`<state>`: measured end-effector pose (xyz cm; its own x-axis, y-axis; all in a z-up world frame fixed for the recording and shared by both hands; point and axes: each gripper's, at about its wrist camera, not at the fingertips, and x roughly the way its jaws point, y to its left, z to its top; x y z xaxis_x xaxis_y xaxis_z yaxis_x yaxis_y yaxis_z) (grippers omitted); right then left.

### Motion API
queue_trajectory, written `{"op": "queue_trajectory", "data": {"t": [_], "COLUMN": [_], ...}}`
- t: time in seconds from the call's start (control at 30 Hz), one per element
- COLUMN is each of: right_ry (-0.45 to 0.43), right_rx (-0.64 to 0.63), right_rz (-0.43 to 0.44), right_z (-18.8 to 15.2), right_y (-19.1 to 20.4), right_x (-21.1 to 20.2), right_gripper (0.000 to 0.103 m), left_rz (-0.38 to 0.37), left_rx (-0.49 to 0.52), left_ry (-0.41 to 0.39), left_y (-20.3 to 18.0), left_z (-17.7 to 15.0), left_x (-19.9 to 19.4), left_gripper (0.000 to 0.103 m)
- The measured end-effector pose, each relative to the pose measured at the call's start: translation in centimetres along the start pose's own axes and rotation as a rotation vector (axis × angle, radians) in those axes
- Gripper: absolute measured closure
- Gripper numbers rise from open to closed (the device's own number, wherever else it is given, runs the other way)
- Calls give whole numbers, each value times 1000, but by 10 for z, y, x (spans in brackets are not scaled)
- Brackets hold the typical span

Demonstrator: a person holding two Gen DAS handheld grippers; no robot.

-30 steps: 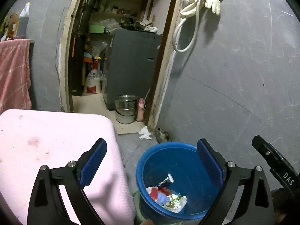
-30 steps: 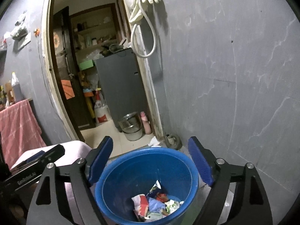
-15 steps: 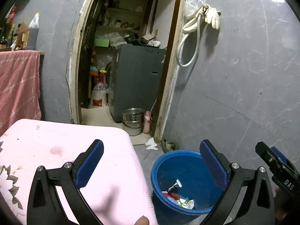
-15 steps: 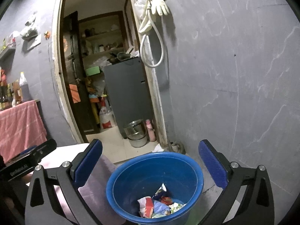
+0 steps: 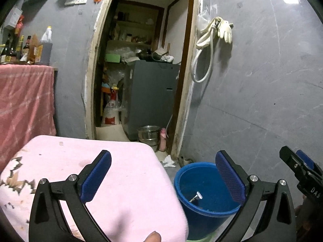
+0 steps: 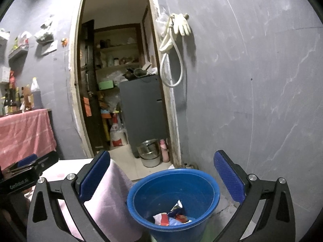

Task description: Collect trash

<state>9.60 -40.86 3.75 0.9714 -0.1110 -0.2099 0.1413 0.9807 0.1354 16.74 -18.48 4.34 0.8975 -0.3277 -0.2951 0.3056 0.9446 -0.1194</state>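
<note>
A modest home: grey plastered walls and an open doorway [image 6: 121,84] leading to a cluttered storeroom of shelves [image 6: 119,54], a grey refrigerator [image 6: 142,115], a sack [image 6: 117,135] and a steel pot [image 6: 149,155]. Rubber gloves [image 6: 181,24] and a hose [image 6: 171,60] hang by the doorframe. Bottles [image 5: 26,46] stand above a pink cloth [image 5: 24,98]; a blue bucket [image 6: 210,187] holds wrappers [image 6: 171,215].

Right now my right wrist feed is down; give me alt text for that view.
The right gripper, open and empty, points at a blue bucket holding crumpled wrappers. A pink-covered surface sits beside the bucket on the left, with an open doorway and grey wall behind.
</note>
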Motion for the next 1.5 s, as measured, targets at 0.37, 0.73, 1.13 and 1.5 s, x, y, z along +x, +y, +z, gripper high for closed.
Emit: {"op": "queue_trajectory", "data": {"t": [0.37, 0.73, 1.13, 1.5], "right_ry": [3, 0, 30, 20], "right_rx": [-24, -21, -34, -70], "right_rz": [25, 6, 8, 16], "right_z": [-12, -32, -57, -72], "right_y": [27, 42, 51, 60], "right_x": [-44, -86, -115, -127], "right_gripper": [0, 0, 0, 0], "left_rz": [22, 67, 110, 103], "left_rx": [-16, -16, 10, 65], "left_ry": [-32, 7, 15, 48], "left_y": [22, 32, 43, 44], "left_z": [-10, -44, -67, -93], "left_x": [-56, -99, -127, -137], "left_gripper": [2, 2, 2, 2]}}
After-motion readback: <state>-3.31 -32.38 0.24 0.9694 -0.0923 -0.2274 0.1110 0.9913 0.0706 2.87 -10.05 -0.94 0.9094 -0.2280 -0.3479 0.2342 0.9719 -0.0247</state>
